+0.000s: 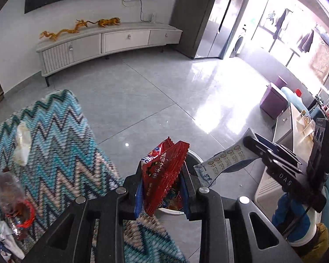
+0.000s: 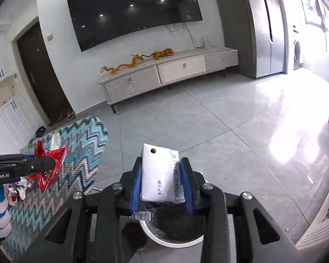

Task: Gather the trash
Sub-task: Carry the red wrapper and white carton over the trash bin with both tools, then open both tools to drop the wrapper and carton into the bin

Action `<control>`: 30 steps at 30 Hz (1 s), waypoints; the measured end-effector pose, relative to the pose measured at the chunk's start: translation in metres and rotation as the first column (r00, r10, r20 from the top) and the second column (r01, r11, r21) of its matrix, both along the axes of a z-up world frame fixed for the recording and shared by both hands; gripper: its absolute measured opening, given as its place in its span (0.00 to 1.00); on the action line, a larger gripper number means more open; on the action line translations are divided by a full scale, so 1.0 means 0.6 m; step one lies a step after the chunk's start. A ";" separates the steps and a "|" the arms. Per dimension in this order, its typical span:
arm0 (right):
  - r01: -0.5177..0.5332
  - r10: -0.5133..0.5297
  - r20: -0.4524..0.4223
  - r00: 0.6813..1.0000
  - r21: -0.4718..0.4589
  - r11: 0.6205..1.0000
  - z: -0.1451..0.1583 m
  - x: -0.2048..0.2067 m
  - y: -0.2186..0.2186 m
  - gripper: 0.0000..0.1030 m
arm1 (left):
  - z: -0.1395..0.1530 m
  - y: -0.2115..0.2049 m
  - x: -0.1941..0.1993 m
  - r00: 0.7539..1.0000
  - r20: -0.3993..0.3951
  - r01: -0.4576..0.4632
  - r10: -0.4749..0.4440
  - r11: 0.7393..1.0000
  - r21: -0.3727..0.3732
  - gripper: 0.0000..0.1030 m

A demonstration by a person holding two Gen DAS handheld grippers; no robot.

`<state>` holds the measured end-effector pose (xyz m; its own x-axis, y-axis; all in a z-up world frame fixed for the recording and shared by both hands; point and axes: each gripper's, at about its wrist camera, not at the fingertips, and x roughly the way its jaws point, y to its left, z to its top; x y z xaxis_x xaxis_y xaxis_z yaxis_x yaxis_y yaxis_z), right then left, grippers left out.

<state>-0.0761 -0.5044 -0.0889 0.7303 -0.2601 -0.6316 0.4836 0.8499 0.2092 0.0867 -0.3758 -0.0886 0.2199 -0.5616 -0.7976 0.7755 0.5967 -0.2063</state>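
Grey floor tiles (image 2: 219, 131) surround a zigzag rug (image 1: 54, 135) still strewn with a tissue (image 1: 22, 145) and bottle (image 1: 13, 199). A red snack wrapper (image 1: 164, 175) is pinched by the left gripper (image 1: 162, 188), a white packet (image 2: 159, 175) by the right gripper (image 2: 162, 184), both held over the white bin (image 2: 171, 232). Released off-centre, either could be deflected by the rim onto the tiles.

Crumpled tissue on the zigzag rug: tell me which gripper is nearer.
Left. The left gripper is beside the rug holding the tissue; the right gripper is farther right, over the bin.
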 end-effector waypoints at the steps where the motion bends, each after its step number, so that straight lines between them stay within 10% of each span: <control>1: 0.010 -0.010 -0.012 1.000 0.005 1.000 -0.014 0.006 -0.011 0.30 | -0.012 -0.017 0.005 1.000 -0.009 0.001 -0.001 1.000 0.011 0.26; 6: 0.054 -0.052 -0.061 0.997 0.040 0.998 -0.086 0.024 -0.052 0.30 | -0.077 -0.088 0.029 0.998 -0.068 -0.004 0.008 0.999 0.051 0.32; 13: 0.083 -0.066 -0.129 0.989 0.131 0.988 -0.202 0.055 -0.079 0.33 | -0.151 -0.121 0.064 0.984 -0.175 -0.029 0.040 0.997 0.065 0.65; 17: 0.099 -0.075 -0.158 0.985 0.153 0.983 -0.242 0.055 -0.085 0.52 | -0.156 -0.109 0.062 0.982 -0.185 -0.027 0.037 0.998 0.059 0.66; 30: 0.119 -0.107 -0.092 0.990 0.133 0.984 -0.120 0.010 -0.044 0.55 | -0.051 0.019 0.028 0.997 0.005 -0.079 0.079 0.995 0.054 0.66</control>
<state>-0.0704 -0.5309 -0.1607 0.6438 -0.2442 -0.7252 0.5958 0.7547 0.2747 0.1037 -0.3646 -0.1195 0.2643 -0.4984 -0.8257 0.7262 0.6662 -0.1697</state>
